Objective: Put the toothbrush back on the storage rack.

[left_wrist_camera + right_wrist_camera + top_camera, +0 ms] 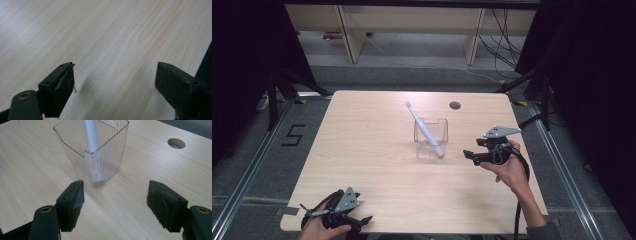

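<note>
So, starting at the left: the left tongs (343,216) sit at the near edge of the table (372,150), jaws spread wide with just bare wood between them. Around the middle there's a clear ribbed plastic holder (431,136) standing upright, and a white toothbrush (424,129) stands inside it, leaning back and to the left with its top end poking well above the rim. Over on the right, the right tongs (472,156) hang just beside the holder, pointing at it, jaws wide apart, not touching anything and gripping nothing.
</note>
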A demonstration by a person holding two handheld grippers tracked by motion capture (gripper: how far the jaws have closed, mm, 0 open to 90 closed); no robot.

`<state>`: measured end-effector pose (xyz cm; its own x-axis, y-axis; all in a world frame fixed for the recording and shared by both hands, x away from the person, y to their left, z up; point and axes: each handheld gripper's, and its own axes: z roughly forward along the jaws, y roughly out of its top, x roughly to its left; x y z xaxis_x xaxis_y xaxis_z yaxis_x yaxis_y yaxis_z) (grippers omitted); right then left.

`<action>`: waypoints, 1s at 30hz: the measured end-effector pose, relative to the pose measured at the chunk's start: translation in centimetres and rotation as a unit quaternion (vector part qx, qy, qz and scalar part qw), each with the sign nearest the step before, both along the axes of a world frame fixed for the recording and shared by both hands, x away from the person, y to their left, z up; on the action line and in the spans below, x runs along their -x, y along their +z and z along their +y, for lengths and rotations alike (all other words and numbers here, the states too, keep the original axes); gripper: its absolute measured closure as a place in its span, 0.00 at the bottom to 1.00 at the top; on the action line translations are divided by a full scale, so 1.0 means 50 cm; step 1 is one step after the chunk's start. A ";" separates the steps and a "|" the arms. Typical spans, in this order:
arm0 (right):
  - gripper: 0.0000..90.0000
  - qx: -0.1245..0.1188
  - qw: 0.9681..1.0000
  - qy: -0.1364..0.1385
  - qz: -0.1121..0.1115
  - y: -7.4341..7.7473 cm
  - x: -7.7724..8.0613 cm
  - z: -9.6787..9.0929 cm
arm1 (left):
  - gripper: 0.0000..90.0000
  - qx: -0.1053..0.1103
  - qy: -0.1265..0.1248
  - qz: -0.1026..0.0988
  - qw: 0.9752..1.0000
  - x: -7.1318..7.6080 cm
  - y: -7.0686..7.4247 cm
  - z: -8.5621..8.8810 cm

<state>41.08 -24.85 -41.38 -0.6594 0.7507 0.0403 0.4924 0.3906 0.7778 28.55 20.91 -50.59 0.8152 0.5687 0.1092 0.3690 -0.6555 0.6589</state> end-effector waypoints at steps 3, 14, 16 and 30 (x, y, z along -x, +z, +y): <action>0.32 0.007 1.000 0.003 -0.010 -0.005 0.003 -0.002 | 0.17 -0.001 -0.001 0.000 1.000 0.001 0.000 -0.001; 0.29 0.000 1.000 -0.004 0.007 -0.031 0.022 0.008 | 0.17 0.004 0.001 -0.001 1.000 0.001 -0.002 -0.002; 0.29 0.006 1.000 0.003 -0.004 -0.033 0.023 0.008 | 0.17 0.006 0.003 -0.001 1.000 0.002 -0.002 -0.002; 0.26 0.001 1.000 0.002 0.010 -0.058 0.053 0.015 | 0.17 0.003 0.000 -0.005 1.000 -0.001 -0.001 0.001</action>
